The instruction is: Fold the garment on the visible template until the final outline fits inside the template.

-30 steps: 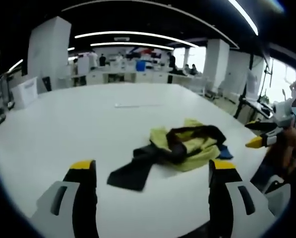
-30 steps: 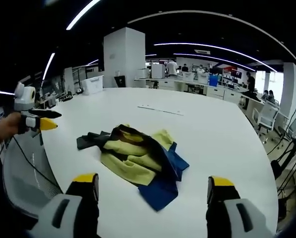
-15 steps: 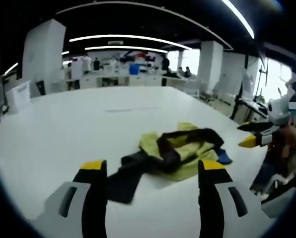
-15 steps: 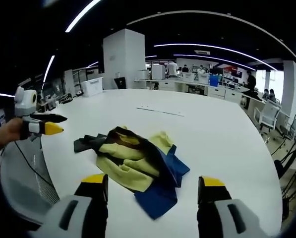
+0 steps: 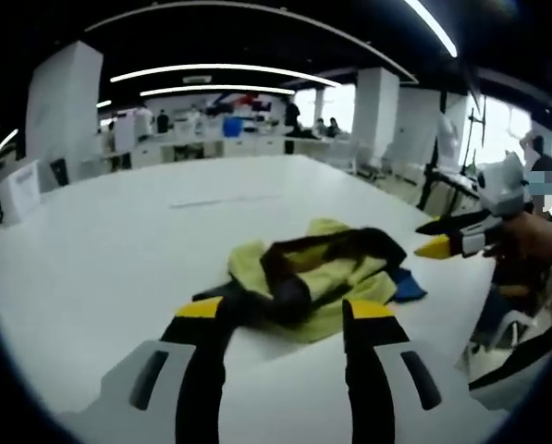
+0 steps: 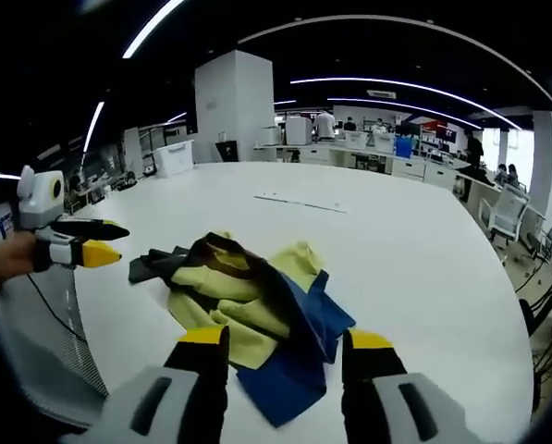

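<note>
A crumpled garment [image 5: 324, 274] in yellow, black and blue lies in a heap on the white table [image 5: 118, 236]. My left gripper [image 5: 283, 313] is open and low over the table, with the garment's black sleeve end showing between its yellow-tipped jaws. The right gripper view has the garment [image 6: 248, 289] from the other side, blue part nearest. My right gripper [image 6: 286, 339] is open, its jaws on either side of that blue edge. Each gripper appears in the other's view, held by a hand: the right gripper [image 5: 442, 238] and the left gripper [image 6: 83, 243].
A thin pale strip [image 6: 299, 203] lies on the table [image 6: 423, 250] beyond the garment. A mesh chair back [image 6: 44, 342] stands at the table's near edge. Desks, a white pillar [image 6: 231, 106] and people are far behind. Office chairs [image 6: 505, 215] stand to the right.
Both grippers' jaws have narrowed step by step while staying open. Both have moved closer to the garment, which now sits nearer the jaw tips in each view. The garment itself has not moved.
</note>
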`<state>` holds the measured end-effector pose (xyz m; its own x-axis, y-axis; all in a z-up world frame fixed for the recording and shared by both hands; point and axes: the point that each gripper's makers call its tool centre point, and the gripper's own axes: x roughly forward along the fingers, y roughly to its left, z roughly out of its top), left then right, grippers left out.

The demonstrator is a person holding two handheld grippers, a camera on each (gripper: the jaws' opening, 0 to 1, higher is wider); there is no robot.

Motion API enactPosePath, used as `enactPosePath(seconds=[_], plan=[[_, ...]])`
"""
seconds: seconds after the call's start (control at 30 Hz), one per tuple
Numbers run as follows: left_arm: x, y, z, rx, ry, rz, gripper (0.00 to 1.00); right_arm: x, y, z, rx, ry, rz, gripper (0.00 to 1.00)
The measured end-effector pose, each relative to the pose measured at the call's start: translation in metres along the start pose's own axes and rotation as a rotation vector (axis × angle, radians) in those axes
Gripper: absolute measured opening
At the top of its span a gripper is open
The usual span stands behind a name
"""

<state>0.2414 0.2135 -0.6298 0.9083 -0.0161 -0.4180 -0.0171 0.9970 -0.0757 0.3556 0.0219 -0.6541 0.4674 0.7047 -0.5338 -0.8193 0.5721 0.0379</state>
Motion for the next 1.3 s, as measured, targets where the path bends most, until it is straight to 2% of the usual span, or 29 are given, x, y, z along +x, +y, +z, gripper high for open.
enactPosePath(seconds=[0.13,0.27,0.53,0.6,0.87,1.1,1.2,1.3], plan=[[0.009,-0.005,-0.001,0.016,-0.004,-0.001,0.38,0.009,-0.003,-0.003,-0.019,0.006,-0.007,0.36],[0.018,-0.018,-0.002,0.034,-0.015,-0.040,0.31,0.015,-0.004,-0.005,-0.018,0.014,-0.008,0.33],[0.033,-0.030,-0.011,0.059,0.018,-0.075,0.24,0.023,-0.003,-0.007,-0.064,0.032,0.020,0.30],[0.037,-0.033,-0.017,0.070,0.042,-0.085,0.21,0.025,-0.005,-0.007,-0.063,0.032,0.021,0.29],[0.049,-0.032,-0.027,0.088,0.075,-0.078,0.12,0.033,-0.005,-0.008,-0.062,0.040,0.025,0.26],[0.058,-0.030,-0.034,0.119,0.100,-0.072,0.11,0.039,-0.006,-0.008,-0.064,0.040,0.018,0.22],[0.062,-0.030,-0.039,0.133,0.127,-0.072,0.09,0.041,-0.008,-0.009,-0.086,0.046,0.010,0.17],[0.064,-0.025,-0.043,0.164,0.149,-0.045,0.03,0.041,-0.009,-0.009,-0.092,0.046,0.009,0.13]])
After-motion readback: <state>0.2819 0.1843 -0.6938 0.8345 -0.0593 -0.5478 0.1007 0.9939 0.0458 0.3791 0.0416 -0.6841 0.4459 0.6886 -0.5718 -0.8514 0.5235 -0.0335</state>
